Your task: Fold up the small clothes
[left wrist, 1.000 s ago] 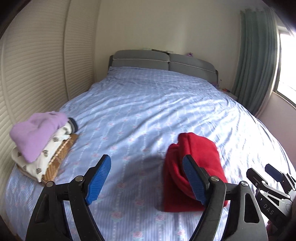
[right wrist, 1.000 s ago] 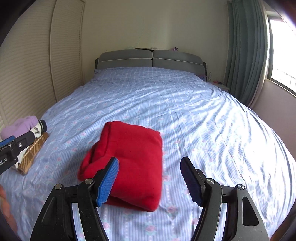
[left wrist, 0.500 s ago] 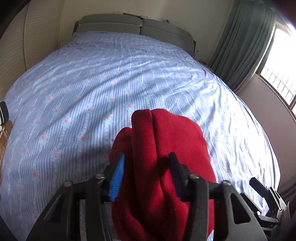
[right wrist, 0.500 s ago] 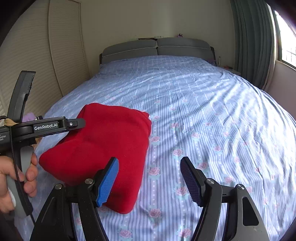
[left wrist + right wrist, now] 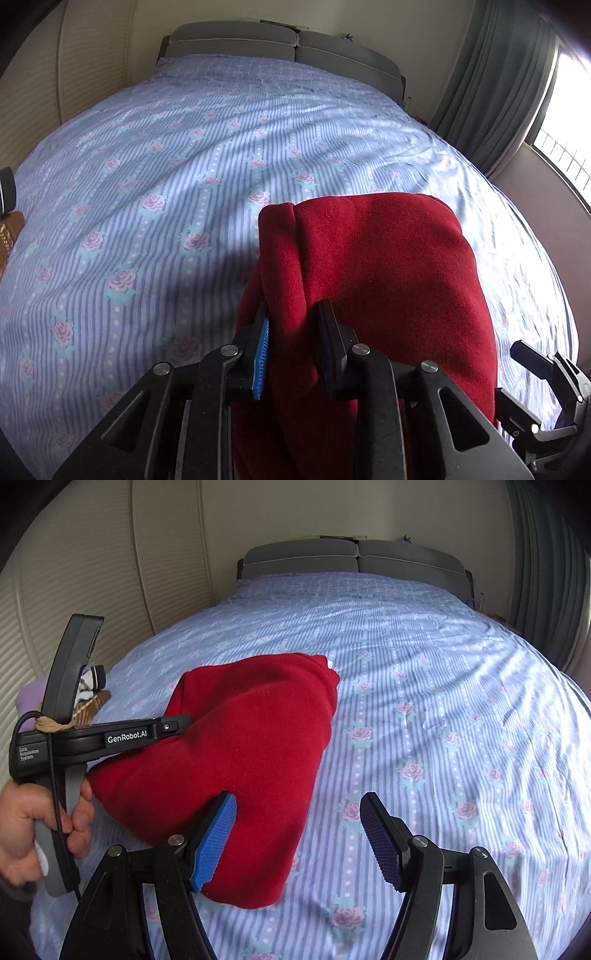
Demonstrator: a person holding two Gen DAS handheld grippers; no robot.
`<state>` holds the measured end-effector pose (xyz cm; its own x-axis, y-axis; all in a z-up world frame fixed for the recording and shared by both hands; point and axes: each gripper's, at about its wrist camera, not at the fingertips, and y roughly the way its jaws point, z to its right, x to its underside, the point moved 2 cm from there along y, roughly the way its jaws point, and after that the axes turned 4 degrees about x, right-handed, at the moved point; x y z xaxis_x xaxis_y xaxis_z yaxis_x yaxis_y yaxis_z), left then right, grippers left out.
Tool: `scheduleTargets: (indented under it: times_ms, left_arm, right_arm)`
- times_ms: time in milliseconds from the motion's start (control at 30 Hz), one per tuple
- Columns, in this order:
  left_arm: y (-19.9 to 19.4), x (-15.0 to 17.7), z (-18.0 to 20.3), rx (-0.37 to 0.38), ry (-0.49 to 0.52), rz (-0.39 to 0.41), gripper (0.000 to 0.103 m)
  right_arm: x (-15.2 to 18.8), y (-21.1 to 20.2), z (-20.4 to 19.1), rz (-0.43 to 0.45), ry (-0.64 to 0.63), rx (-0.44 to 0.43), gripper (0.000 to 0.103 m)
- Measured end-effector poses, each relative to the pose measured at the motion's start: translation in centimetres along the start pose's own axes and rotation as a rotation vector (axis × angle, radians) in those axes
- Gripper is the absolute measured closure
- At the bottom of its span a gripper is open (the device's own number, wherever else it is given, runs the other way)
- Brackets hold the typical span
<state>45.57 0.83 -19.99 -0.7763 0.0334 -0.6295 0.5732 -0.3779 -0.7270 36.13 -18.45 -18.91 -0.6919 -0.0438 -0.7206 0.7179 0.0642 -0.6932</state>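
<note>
A folded red fleece garment (image 5: 388, 277) lies on the blue rose-print bedsheet (image 5: 147, 166). My left gripper (image 5: 294, 314) is shut on a thick fold along the garment's left edge, both pads pressing into the fabric. In the right wrist view the garment (image 5: 258, 738) bulges upward where the left gripper's body (image 5: 129, 734), held by a hand (image 5: 22, 823), pinches it. My right gripper (image 5: 299, 801) stands open low over the garment's near right corner. Its blue left pad (image 5: 214, 842) sits in front of the fabric, its right pad over bare sheet. The right gripper's tips (image 5: 543, 387) show at the lower right of the left wrist view.
A pile of folded clothes (image 5: 88, 686) lies on a woven mat at the bed's left edge, beside slatted wardrobe doors (image 5: 92, 590). A grey headboard (image 5: 280, 44) closes the far end. Green curtains (image 5: 498, 92) and a window are on the right.
The left gripper dropped from open above the sheet onto the red garment and shut on its left fold, bunching it up. The right gripper sank toward the near corner, still open.
</note>
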Motion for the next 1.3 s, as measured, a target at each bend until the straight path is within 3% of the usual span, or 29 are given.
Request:
scheduleTargets:
  times_ms: [233,300,600,733,867,933,1067,1167,1300]
  left_arm:
    - [-2.8,-0.2,1.0,0.002,-0.018,0.057,0.067]
    - [-4.8,-0.2,1.9,-0.029,-0.01,0.094,0.048]
    - [-12.1,3.2,8.7,-0.084,0.05,0.267,0.046]
    - [-10.8,4.3,10.0,-0.048,0.028,0.267,0.044]
    - [-8.4,4.5,9.0,-0.068,-0.004,0.236,0.044]
    - [-7.2,4.5,7.9,-0.069,-0.035,0.2,0.044]
    - [-5.5,4.7,6.0,-0.051,-0.07,0.165,0.03]
    - [-4.4,5.3,4.4,-0.018,-0.118,0.144,0.029]
    - [-3.9,5.7,4.4,-0.031,-0.097,0.149,0.029]
  right_arm:
    - [-0.3,-0.2,0.7,-0.038,0.006,0.026,0.027]
    - [-0.9,-1.2,0.9,-0.013,0.0,0.041,0.027]
    - [-5.2,-3.4,2.4,0.133,-0.041,-0.127,0.027]
    - [-7.0,-1.7,3.2,0.1,-0.069,-0.196,0.027]
    - [-7.7,0.5,3.2,0.069,-0.11,-0.231,0.027]
    - [-7.8,1.9,2.7,0.048,-0.14,-0.23,0.027]
    - [-8.0,4.7,1.2,-0.013,-0.179,-0.228,0.027]
    - [-7.4,6.2,0.5,-0.043,-0.181,-0.219,0.027]
    - [-6.8,7.2,0.4,-0.058,-0.169,-0.186,0.021]
